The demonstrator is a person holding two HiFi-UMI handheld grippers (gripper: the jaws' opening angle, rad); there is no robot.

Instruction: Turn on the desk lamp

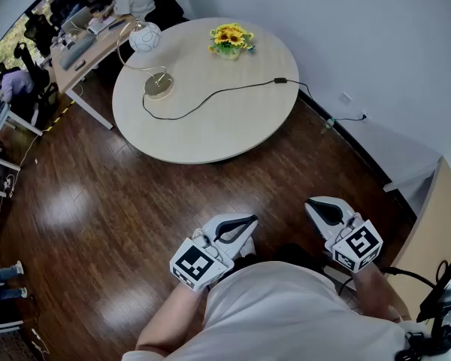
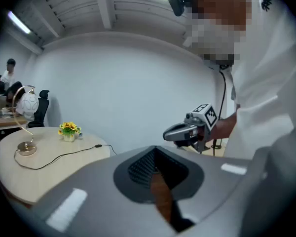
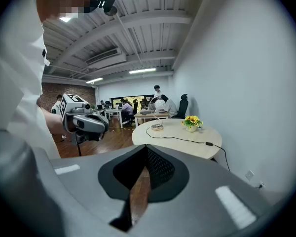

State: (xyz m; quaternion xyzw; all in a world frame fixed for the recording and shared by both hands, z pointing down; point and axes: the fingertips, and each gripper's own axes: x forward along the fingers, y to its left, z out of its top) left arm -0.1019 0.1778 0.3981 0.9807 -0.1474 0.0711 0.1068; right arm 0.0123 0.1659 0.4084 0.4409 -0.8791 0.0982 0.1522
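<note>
The desk lamp (image 1: 144, 37) sits on the round table (image 1: 210, 130), left side near the rim: round brass base, thin gold stem, white globe shade. It stands upright, w/ the stem arcing from the base up & over toward the far-left edge. Its black cord (image 1: 210, 95) runs right, off the table. L gripper (image 1: 246, 222) & R gripper (image 1: 316, 205) are both clenched on nothing, well apart from the table, w/ wood floor (image 1: 98, 224) between.

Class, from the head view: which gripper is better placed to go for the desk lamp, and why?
Left, probably. The desk lamp stands on the left part of the round table, on the side of the left gripper; the right gripper hangs further right. Both are short of the table, jaws together.
</note>
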